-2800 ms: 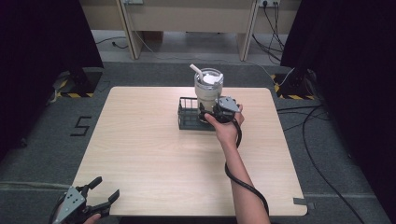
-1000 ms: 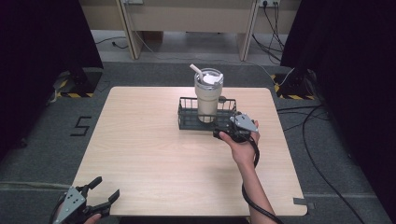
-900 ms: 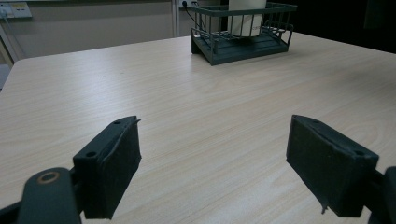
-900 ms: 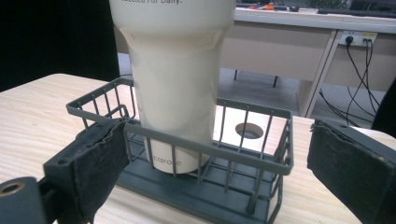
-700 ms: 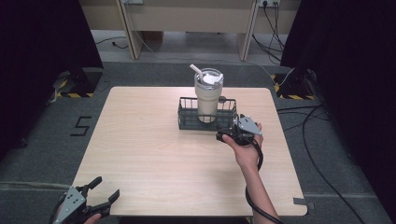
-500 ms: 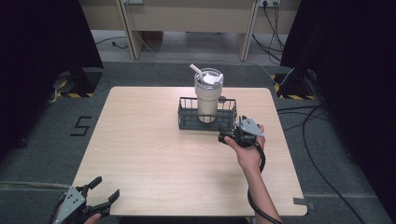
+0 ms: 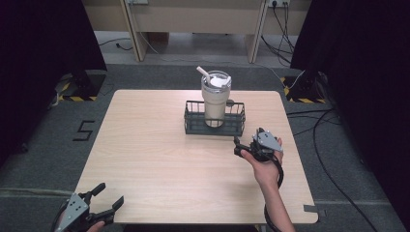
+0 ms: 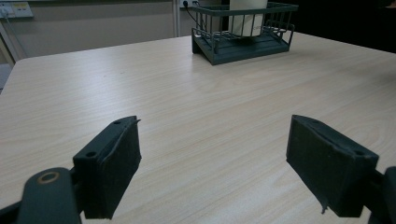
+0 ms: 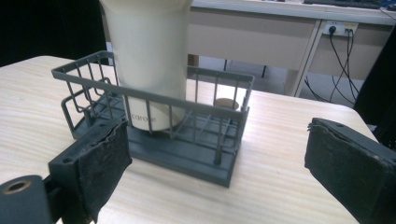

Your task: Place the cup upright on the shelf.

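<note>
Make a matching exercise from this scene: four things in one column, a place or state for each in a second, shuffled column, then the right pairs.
Things
1. tumbler
2. wire basket
3. right tool
4. left tool

Places or states
A. open, at the table's near left corner
B. dark grey, on the table toward its far side
C. upright inside the basket
D. open, near the basket's right end

Pairs: 1-C, 2-B, 3-D, 4-A

A tall cream tumbler with lid and straw (image 7: 215, 99) stands in the dark wire basket (image 7: 194, 126) at the far middle of the light wooden table (image 7: 159, 159).
</note>
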Tool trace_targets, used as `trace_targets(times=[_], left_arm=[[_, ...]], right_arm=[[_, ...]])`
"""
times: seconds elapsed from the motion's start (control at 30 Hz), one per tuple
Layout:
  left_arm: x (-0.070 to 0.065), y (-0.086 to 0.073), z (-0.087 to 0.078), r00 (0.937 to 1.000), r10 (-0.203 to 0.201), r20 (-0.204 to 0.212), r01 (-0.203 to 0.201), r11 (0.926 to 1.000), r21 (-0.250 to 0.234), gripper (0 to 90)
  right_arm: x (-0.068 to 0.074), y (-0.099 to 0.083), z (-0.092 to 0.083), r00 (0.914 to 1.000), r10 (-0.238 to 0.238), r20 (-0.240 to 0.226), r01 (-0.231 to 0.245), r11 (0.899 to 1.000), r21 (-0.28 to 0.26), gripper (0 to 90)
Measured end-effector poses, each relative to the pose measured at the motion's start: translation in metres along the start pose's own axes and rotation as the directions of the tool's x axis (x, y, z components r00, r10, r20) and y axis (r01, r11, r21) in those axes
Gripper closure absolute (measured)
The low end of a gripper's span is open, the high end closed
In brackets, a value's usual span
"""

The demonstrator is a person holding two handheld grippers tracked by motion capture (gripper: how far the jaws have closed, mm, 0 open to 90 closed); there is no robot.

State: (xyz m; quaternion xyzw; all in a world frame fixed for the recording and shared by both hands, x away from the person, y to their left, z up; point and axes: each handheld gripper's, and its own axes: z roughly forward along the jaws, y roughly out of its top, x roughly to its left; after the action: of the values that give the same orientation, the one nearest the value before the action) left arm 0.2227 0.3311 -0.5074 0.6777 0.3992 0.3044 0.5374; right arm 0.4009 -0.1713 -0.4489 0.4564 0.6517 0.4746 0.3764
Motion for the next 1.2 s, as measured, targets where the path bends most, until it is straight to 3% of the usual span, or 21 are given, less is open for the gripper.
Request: trace_targets(times=[1.2], left_arm=[[0.000, 0.000, 0.000, 1.0000, 0.006, -0.001, -0.005, 1.0000, 0.003, 17.0]], right_arm=[[-0.048, -0.051, -0.056, 0.9916, 0.056, 0.117, -0.063, 0.997, 0.055, 9.0]])
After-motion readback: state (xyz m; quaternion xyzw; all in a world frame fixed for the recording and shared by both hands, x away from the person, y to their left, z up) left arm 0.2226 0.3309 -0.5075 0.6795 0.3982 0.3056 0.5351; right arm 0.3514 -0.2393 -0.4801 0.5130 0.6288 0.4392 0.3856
